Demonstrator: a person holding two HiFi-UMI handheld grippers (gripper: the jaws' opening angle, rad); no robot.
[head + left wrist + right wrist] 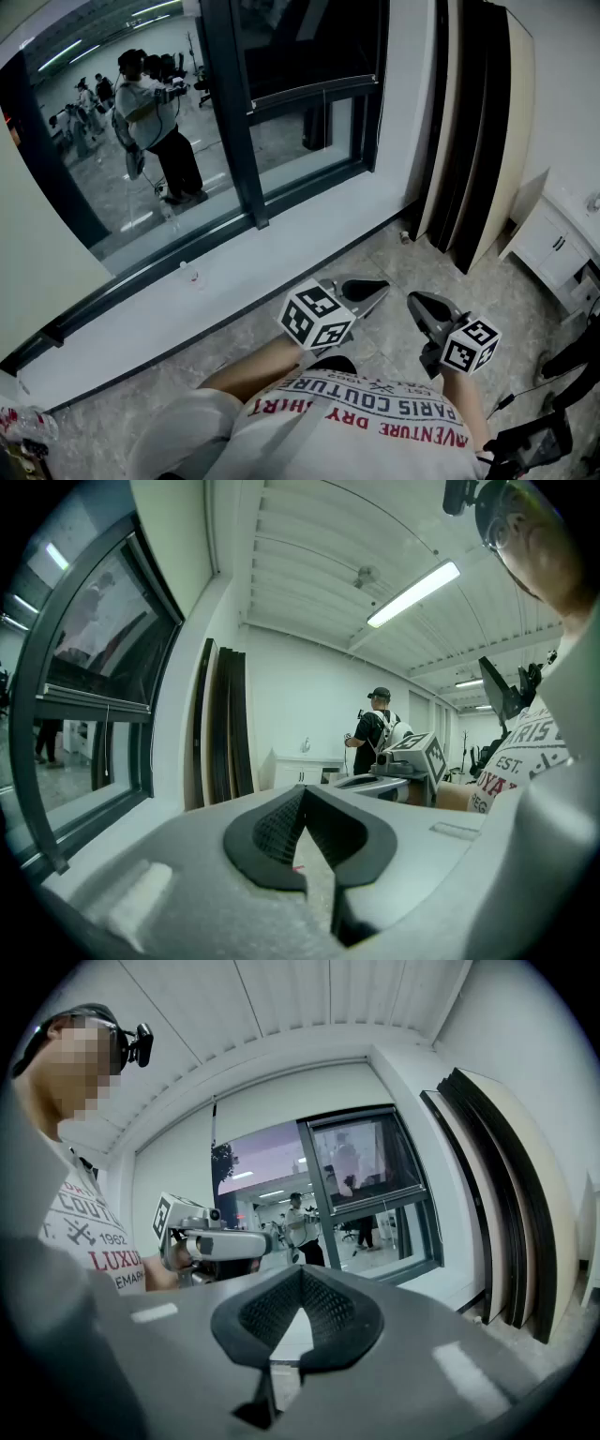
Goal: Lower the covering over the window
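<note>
The window point(281, 103) has a dark frame and bare glass above a white sill point(281, 244). A thin cord point(215, 1119) hangs at the window's left edge in the right gripper view. At the far left a pale flat panel point(37, 225) stands in front of the window line; I cannot tell whether it is a blind or a wall. My left gripper point(375, 291) and right gripper point(419, 302) hover side by side over the floor, below the sill, both shut with nothing in them. Their closed tips show in their own views: the left gripper point(303, 799) and the right gripper point(300, 1279).
Dark boards point(469, 141) lean against the wall right of the window. A white cabinet point(553, 244) stands at the far right. A small object point(190, 276) lies on the sill. A person point(155, 122) shows in the glass, and another person point(375, 728) stands across the room.
</note>
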